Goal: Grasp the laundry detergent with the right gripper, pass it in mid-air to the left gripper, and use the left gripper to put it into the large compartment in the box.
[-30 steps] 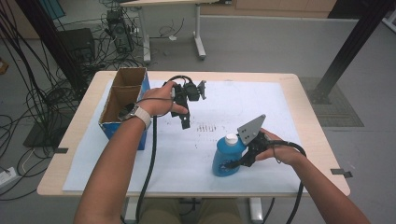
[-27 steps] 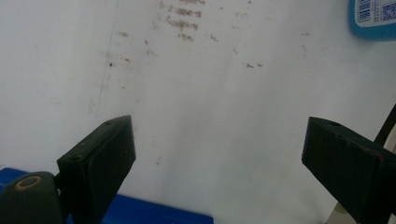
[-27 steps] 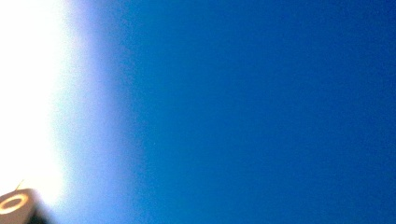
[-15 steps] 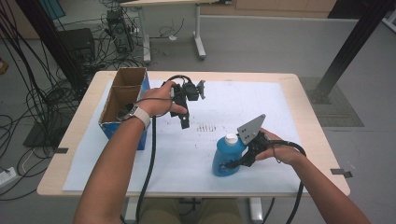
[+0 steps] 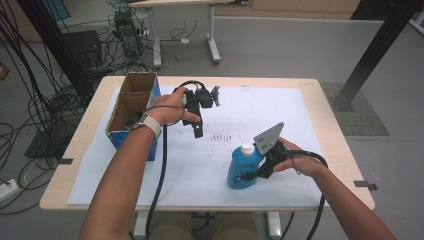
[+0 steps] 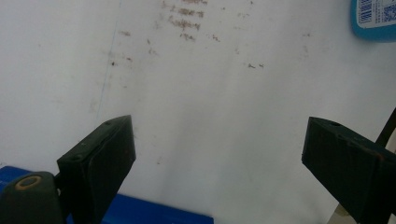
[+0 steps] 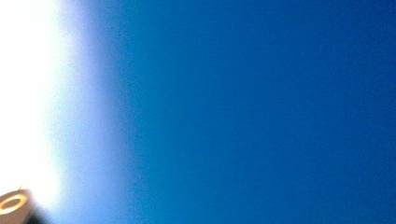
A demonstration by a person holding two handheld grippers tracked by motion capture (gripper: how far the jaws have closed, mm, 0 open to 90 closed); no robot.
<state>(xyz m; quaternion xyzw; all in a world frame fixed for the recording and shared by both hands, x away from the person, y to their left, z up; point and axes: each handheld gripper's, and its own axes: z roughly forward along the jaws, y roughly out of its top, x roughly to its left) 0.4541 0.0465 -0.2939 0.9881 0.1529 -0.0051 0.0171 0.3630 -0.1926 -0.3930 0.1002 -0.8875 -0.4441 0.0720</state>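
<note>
High view: my right gripper (image 5: pixel 248 175) is clamped on the blue bottle (image 5: pixel 242 167), which stands upright on the white sheet (image 5: pixel 300 120) at the near right of the table (image 5: pixel 327 120), its white cap (image 5: pixel 247 148) on top. The jaws meet the bottle low on its body, from the right side. Right gripper view: blue plastic lies pressed close against the lens, blurred. My left gripper (image 5: pixel 198 131) hangs above the sheet beside the open cardboard box (image 5: pixel 131 107), well apart from the bottle. Left gripper view: the two black jaws stand wide apart with nothing between them, above the stained sheet; a corner of the bottle's label (image 6: pixel 373 16) shows at the upper right.

Handling, as I judge it: a plastic bottle of this kind is smooth and somewhat slippery, its walls yield under pressure, and liquid inside would make it bottom-heavy. The broad body gives the surest hold; the neck under the cap is stiffer but narrow. Lifting it upright should guard against slipping or spilling.
</note>
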